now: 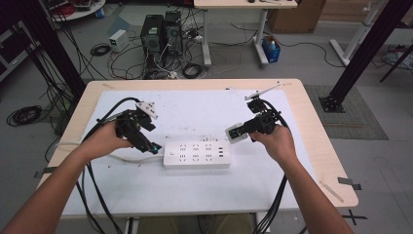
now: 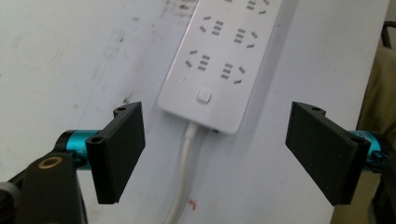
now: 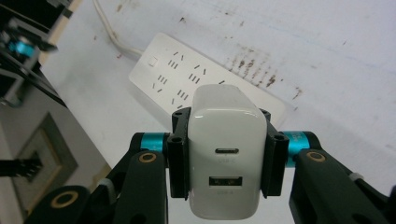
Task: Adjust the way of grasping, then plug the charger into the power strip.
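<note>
Right gripper [image 3: 226, 154]: jaws clamped on white USB charger [image 3: 227, 158], held above power strip [image 3: 187, 79]; plugging in apparently pending. Left gripper [image 2: 215, 149]: jaws wide apart, empty, straddling the strip's cable end.

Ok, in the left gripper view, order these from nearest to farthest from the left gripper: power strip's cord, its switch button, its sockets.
1. Cord, running between the open jaws of the left gripper.
2. Switch button, just beyond, at the strip's near end.
3. Sockets, farther along the power strip.

Faint "USB-C" under the white charger's [image 3: 227, 154] upper port
</note>
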### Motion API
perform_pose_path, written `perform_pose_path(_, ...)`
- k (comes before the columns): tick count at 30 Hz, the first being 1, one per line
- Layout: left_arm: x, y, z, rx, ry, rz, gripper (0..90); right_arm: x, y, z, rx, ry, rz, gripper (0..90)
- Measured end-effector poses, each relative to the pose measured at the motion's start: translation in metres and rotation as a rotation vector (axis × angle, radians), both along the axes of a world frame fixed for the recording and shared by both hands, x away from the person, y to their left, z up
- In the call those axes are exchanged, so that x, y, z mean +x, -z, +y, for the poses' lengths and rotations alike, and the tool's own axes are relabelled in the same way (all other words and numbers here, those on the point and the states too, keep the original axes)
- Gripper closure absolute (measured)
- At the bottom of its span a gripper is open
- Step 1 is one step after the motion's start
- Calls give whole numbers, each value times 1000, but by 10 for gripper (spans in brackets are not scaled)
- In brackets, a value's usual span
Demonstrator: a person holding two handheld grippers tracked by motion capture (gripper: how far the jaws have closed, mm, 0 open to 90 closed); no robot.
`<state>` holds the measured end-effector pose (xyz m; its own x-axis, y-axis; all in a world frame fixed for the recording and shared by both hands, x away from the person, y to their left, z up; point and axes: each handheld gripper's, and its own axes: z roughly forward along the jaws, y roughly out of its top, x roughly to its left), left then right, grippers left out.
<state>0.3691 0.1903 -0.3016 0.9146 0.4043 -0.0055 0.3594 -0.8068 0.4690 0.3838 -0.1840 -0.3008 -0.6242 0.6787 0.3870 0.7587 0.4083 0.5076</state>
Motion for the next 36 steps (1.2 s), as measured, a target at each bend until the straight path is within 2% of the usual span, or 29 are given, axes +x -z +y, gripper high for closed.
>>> perform_pose_path(3,0,-1,15,21,-29,16,199,1,-4,2,-39,-34,-35,621)
perform_pose_path(6,0,0,23,34,-44,23,199,2,-5,3,-52,-48,-47,621)
perform_pose_path(8,-1,2,34,51,-63,34,199,4,-9,8,-110,-92,-87,621)
perform_pose_path(11,-3,4,42,74,-64,41,199,5,-10,14,-161,-135,-108,621)
perform_pose_path(13,-5,5,43,70,-78,41,200,5,-11,16,-177,-145,-114,621)
perform_pose_path(15,-7,6,51,80,-87,45,200,5,-12,25,-236,-190,-130,621)
perform_pose_path(18,-9,7,54,75,-102,47,200,6,-12,27,-249,-207,-136,621)
perform_pose_path(20,-12,8,58,80,-104,45,200,7,-14,30,-277,-222,-131,621)
perform_pose_path(24,-15,8,61,73,-110,38,200,8,-14,31,-276,-228,-125,621)
perform_pose_path(29,-16,9,61,65,-111,33,199,7,-12,35,-307,-239,-121,621)
perform_pose_path(36,-18,8,60,64,-107,32,200,7,-14,35,-301,-240,-127,621)
